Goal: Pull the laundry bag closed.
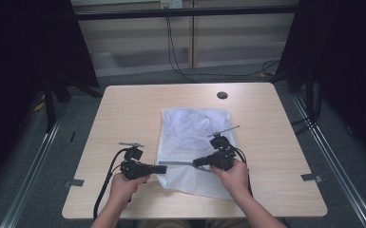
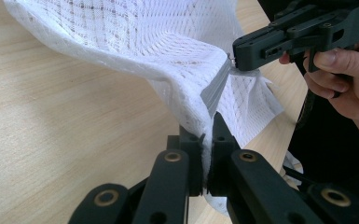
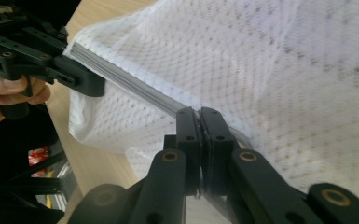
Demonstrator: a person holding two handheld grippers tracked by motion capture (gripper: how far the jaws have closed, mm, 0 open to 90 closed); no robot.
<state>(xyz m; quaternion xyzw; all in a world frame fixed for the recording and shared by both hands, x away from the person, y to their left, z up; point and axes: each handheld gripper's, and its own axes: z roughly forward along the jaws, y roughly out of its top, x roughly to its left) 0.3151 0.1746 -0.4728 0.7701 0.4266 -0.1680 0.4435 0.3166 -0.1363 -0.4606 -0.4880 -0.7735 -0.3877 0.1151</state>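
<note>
Left black two-jaw gripper (image 2: 207, 154) clamped on the grey zip band (image 1: 177, 163) of a white mesh fabric bag (image 1: 190, 128); right black two-jaw gripper (image 3: 200, 140) pinched shut on the same band — bag lying mid-table on pale wood-grain tabletop (image 1: 128, 114), near edge lifted. No legible writing. Beyond — grey floor (image 1: 85, 102), black curtains (image 1: 9, 57)

High view overhead, gripper views close, sharing mesh bag (image 1: 190, 142)

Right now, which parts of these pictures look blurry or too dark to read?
High view: sharp table, surroundings nearly black. Left gripper view: mesh bag crisp, nearest jaw links soft. Right gripper view: mesh bag blurs toward the top right, left gripper in shadow.
</note>
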